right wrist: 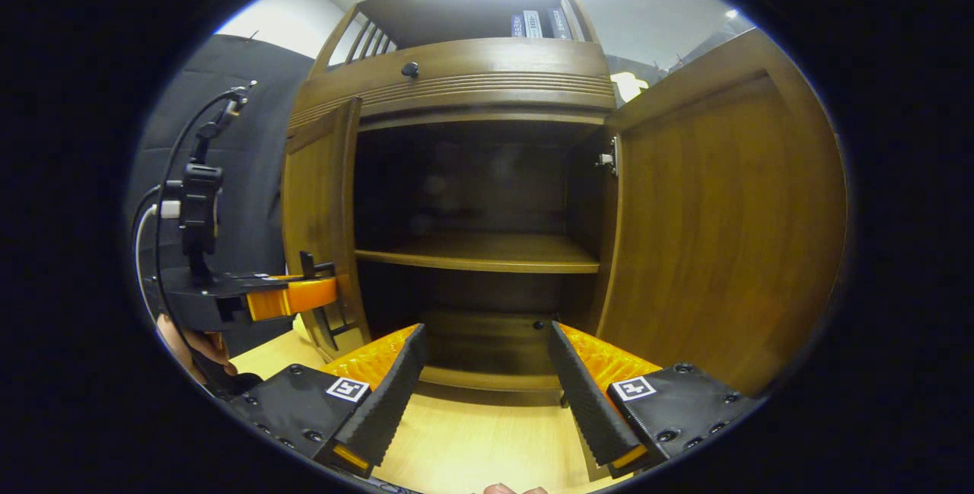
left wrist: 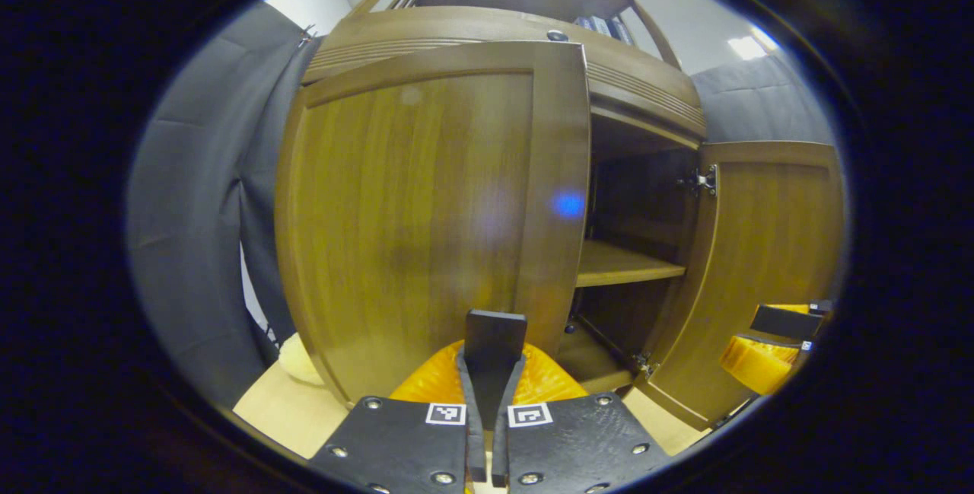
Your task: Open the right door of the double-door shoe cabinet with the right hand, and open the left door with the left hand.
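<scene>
My left gripper [left wrist: 488, 372], fingers pressed together on the left door [left wrist: 411, 212], must swing it further left; my right gripper [right wrist: 487, 391] hangs wide open, empty.

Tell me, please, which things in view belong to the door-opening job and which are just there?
Job:
- left door, partly open
- right door, swung wide open
- left gripper, shut at the left door's edge
- right gripper, open, holding nothing

Just there:
- shelf inside the cabinet
- books on the top shelf
- knob above the doors
</scene>
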A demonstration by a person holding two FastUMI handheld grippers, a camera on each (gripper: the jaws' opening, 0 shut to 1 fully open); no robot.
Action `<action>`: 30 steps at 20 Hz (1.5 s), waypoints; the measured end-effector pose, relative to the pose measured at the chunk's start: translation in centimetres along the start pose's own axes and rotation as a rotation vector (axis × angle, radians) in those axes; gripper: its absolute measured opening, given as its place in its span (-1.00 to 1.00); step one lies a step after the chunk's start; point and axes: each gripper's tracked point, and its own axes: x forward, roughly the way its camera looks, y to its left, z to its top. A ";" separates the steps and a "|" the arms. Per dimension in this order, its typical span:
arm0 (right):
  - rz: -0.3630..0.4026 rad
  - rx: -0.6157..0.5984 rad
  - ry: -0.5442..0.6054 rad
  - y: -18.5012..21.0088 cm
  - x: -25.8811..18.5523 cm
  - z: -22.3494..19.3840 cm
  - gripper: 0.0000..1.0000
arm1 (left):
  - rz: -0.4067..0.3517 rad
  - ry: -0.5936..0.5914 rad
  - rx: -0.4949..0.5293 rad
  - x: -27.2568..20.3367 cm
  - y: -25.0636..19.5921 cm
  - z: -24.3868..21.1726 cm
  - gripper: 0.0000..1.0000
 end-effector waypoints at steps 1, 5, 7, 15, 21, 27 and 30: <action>-0.009 0.004 0.004 -0.1 -0.2 -0.2 1.00 | 0.000 -0.002 0.009 -0.6 0.2 0.0 -0.89; -0.026 0.025 0.016 -0.3 -1.2 -0.5 0.93 | -0.005 0.000 0.011 -2.8 1.1 -0.1 -0.89; -0.033 0.022 0.012 -0.1 -1.6 -0.3 0.93 | 0.001 -0.002 0.010 -4.0 1.7 -0.2 -0.89; -0.008 0.007 -0.009 2.1 -3.3 -0.2 1.00 | 0.060 -0.025 0.008 -9.1 5.3 -0.5 -0.90; 0.009 -0.008 -0.036 3.4 -4.9 0.0 0.94 | 0.114 -0.042 -0.007 -12.9 9.6 -0.6 -0.92; 0.043 -0.007 -0.011 4.6 -5.5 -0.7 0.93 | 0.141 -0.076 0.013 -15.4 14.1 -0.5 -0.94; 0.041 -0.001 -0.005 4.6 -5.6 -0.6 0.94 | 0.137 -0.092 0.019 -16.3 17.4 -0.6 -0.94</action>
